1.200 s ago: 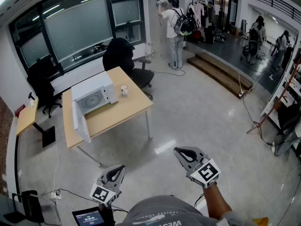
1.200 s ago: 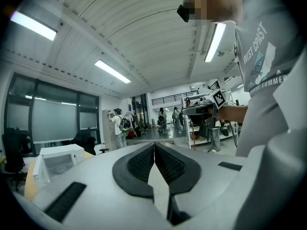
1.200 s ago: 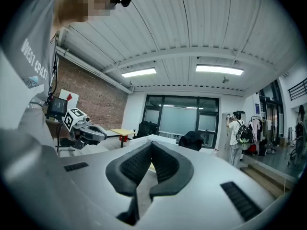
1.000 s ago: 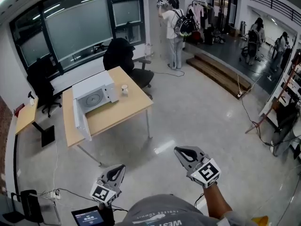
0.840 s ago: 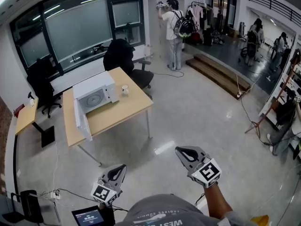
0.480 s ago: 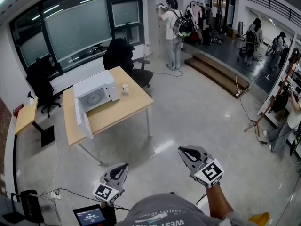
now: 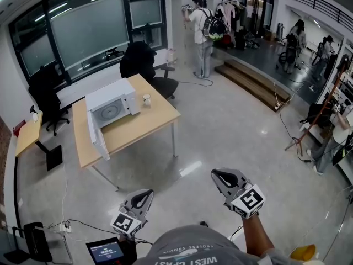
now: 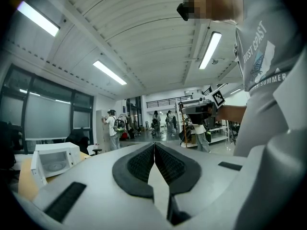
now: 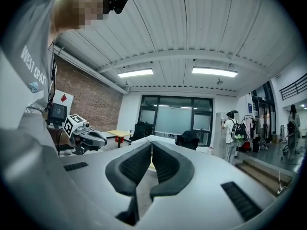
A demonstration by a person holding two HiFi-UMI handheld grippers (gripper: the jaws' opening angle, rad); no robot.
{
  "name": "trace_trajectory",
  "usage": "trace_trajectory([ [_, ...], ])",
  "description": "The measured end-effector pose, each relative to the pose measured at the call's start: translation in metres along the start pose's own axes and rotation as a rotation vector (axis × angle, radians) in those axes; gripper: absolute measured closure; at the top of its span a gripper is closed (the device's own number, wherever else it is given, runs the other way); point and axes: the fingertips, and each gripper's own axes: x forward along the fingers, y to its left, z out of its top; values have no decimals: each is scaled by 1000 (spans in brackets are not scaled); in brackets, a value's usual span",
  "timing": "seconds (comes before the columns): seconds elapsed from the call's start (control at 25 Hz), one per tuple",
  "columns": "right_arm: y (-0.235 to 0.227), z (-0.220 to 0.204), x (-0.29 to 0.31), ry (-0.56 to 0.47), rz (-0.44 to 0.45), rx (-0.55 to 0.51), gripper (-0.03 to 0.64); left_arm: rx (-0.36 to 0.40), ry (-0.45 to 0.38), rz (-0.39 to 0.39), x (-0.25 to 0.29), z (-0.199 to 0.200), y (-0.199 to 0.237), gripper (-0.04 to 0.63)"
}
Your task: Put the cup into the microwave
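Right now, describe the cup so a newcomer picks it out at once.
Find the light wooden table by the windows, with the white microwave standing on it, door open. The cup stands on the table beside the microwave, on the side toward the black chair. It is the only small, pale thing on that table.

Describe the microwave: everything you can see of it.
The microwave is a white box, seemingly painted metal, standing upright on the light wooden table, toward its far left part. Its door stands wide open, swung out on its left side, showing a pale cavity with a round turntable; nothing else shows inside. The cup stands apart on its right, not touching.
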Motion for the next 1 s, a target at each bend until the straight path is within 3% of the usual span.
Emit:
trace_trajectory([
  [0.68, 33, 13, 49, 39, 17, -36, 597, -29, -53, 39, -38, -14, 35, 574],
  [1.0, 6, -5, 82, 67, 40, 6, 597, -66, -17, 58, -21, -30, 58, 574],
])
